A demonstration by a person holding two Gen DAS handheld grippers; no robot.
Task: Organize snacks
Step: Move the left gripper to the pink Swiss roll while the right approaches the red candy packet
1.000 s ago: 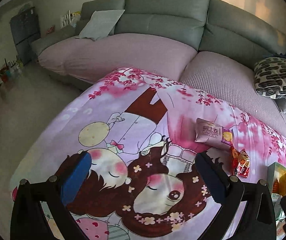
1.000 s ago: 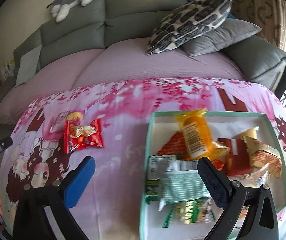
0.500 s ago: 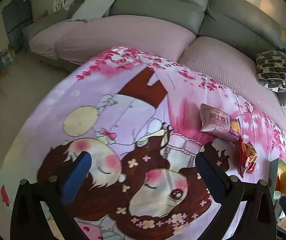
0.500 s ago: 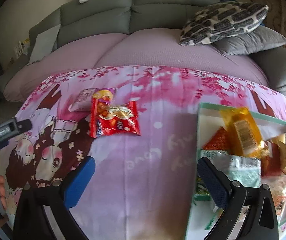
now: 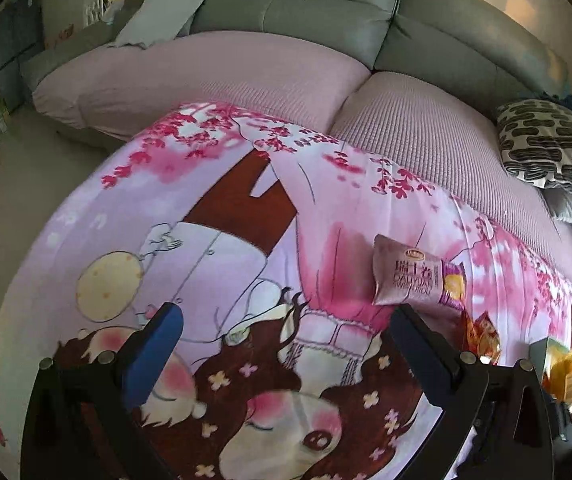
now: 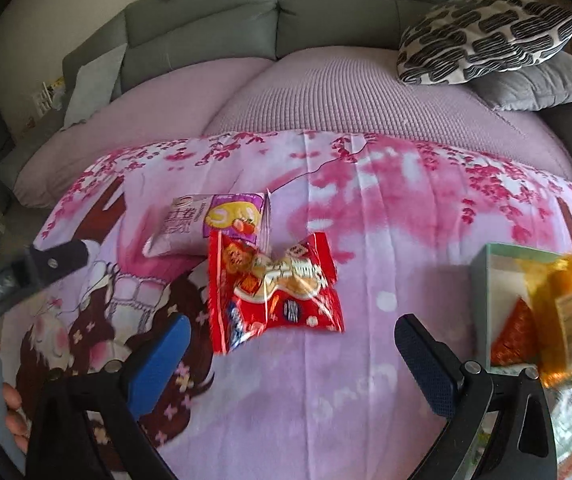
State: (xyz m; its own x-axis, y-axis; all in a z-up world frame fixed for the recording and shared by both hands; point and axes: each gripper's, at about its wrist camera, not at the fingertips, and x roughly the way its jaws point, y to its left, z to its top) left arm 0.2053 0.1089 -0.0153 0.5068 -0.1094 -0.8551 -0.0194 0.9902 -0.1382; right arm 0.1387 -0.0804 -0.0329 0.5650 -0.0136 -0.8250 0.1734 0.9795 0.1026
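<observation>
Pink printed cloth (image 5: 326,208) fills my left wrist view, spread over a table in front of a grey sofa (image 5: 306,8). My left gripper (image 5: 286,340) hangs with its jaws wide apart and nothing between them. A pale packet (image 5: 410,280) lies flat on the cloth just beyond my right finger, and a sliver of the red packet (image 5: 482,336) shows past it, partly hidden. The box (image 5: 538,352) sits at the far right edge, blurred

From the right wrist view, my right gripper (image 6: 292,344) is spread wide and empty, hovering low with the red packet (image 6: 274,292) lying between and just ahead of its fingers. That packet overlaps the near edge of the pale packet (image 6: 194,224). The green-rimmed box (image 6: 482,280) stands to the right, apart from both, already holding an orange packet (image 6: 562,312) and others

I judge the red packet light, crinkly and slippery, with crushable contents. I would pinch it across its puffed middle or at a sealed end seam, gently, since the film can slide out and drag the pale one along
</observation>
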